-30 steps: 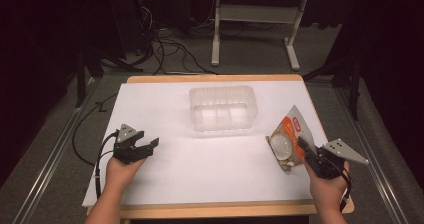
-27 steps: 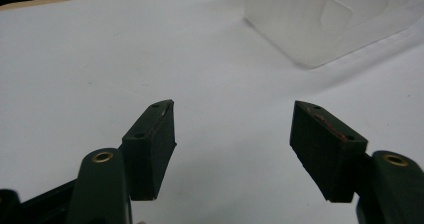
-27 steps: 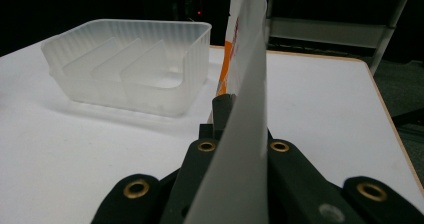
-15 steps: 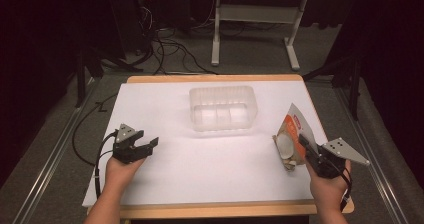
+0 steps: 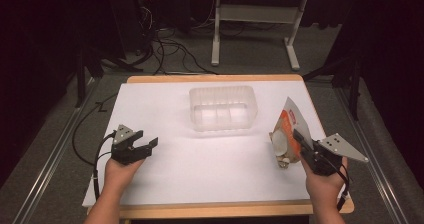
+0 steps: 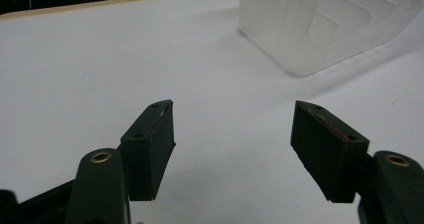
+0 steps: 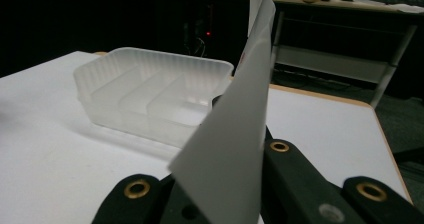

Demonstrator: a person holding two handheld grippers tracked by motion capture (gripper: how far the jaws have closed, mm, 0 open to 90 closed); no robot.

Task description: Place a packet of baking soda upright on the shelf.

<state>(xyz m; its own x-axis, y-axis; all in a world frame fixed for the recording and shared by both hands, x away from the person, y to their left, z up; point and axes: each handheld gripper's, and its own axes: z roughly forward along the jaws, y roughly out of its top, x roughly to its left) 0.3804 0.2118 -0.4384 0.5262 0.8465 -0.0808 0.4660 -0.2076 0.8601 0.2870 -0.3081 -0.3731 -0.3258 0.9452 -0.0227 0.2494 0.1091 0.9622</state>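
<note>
On the white table [image 5: 200,179], my right gripper [image 5: 298,143] pinches the snack packet [image 5: 287,134] upright, the clear divided tray [image 5: 223,109] up-left of it, nearer than to my open-jawed left gripper [image 5: 145,146].

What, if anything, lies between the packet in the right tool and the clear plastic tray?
Nothing visible does. The orange-and-white flat packet is clamped in the right tool, and only bare white tabletop separates it from the clear, ribbed plastic tray.
</note>
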